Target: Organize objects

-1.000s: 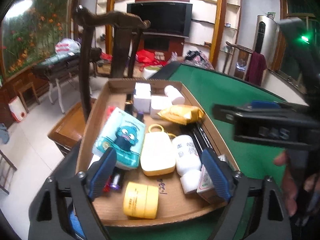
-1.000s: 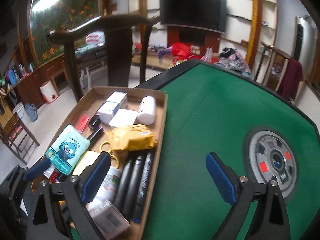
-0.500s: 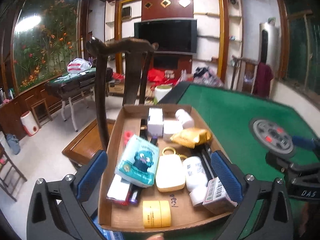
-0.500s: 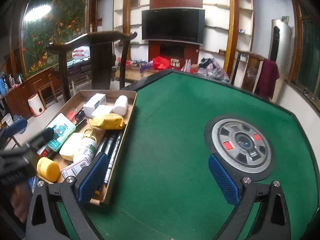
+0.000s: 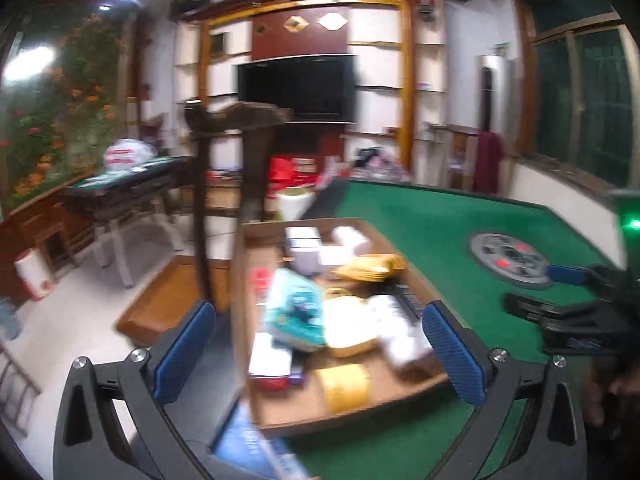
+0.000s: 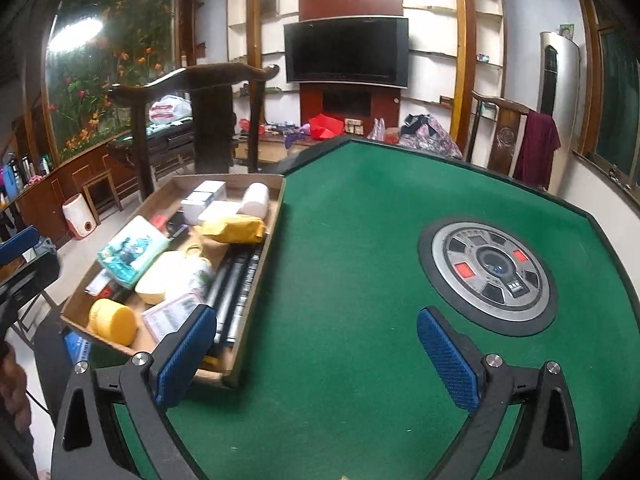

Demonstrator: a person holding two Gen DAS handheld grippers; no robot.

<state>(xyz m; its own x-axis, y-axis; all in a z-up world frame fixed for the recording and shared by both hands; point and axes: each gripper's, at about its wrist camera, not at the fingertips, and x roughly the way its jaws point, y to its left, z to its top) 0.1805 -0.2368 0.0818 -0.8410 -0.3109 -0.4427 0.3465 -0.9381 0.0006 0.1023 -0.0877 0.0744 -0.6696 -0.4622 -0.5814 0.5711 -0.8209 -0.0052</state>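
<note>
- Left gripper (image 5: 320, 354): jaws wide, just opened further, nothing clamped, above the tray's (image 6: 258, 268) near edge.
- Right gripper (image 6: 316, 354): jaws spread, empty, over bare green desk (image 6: 352, 216).
- Tray at 10 o'clock, overhanging the desk's left edge; round hub (image 6: 490, 268) at 2 o'clock.

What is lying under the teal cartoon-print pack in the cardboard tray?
The teal cartoon-print pack rests on a flat white packet and a small red item in the shallow cardboard tray. Anything else beneath it is covered.
</note>
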